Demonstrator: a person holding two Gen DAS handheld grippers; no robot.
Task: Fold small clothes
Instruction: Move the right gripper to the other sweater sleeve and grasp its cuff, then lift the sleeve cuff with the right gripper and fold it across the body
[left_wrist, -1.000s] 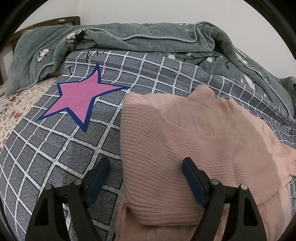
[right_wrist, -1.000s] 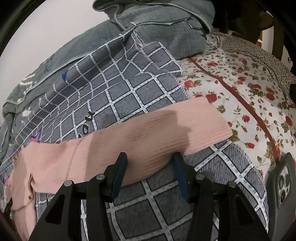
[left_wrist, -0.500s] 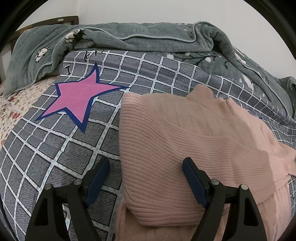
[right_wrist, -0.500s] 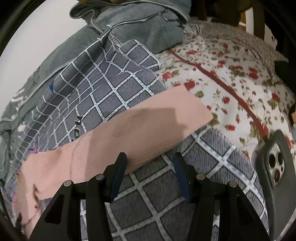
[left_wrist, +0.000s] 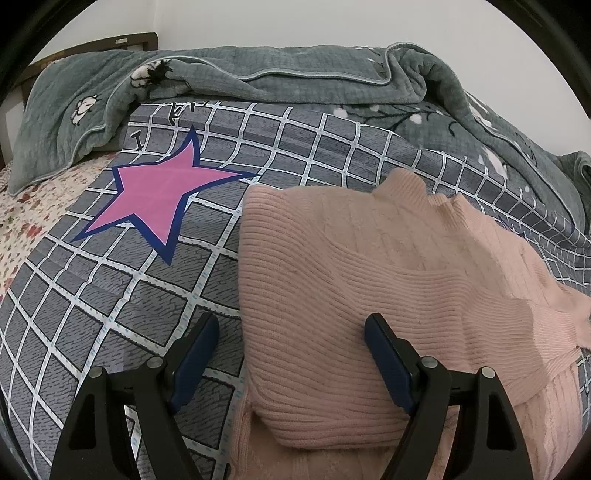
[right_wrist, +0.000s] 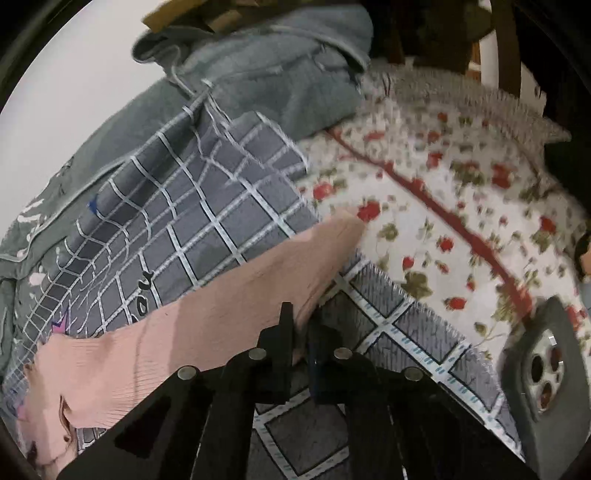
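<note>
Pink sweater (left_wrist: 369, 280) flat on the checked blanket (left_wrist: 110, 295) — left gripper (left_wrist: 291, 354) spread wide over its folded edge, gripping nothing. Right gripper (right_wrist: 301, 332) pinched onto the sleeve (right_wrist: 229, 317) — phone (right_wrist: 546, 362) nearby.

Soft even light, right view motion-blurred

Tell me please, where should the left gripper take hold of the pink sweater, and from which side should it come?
Probably the folded edge of the pink sweater, lying between the open fingers of the left gripper. Come in low from the near side: the fold there makes a thick ridge. The right gripper is already shut on the sleeve.
</note>
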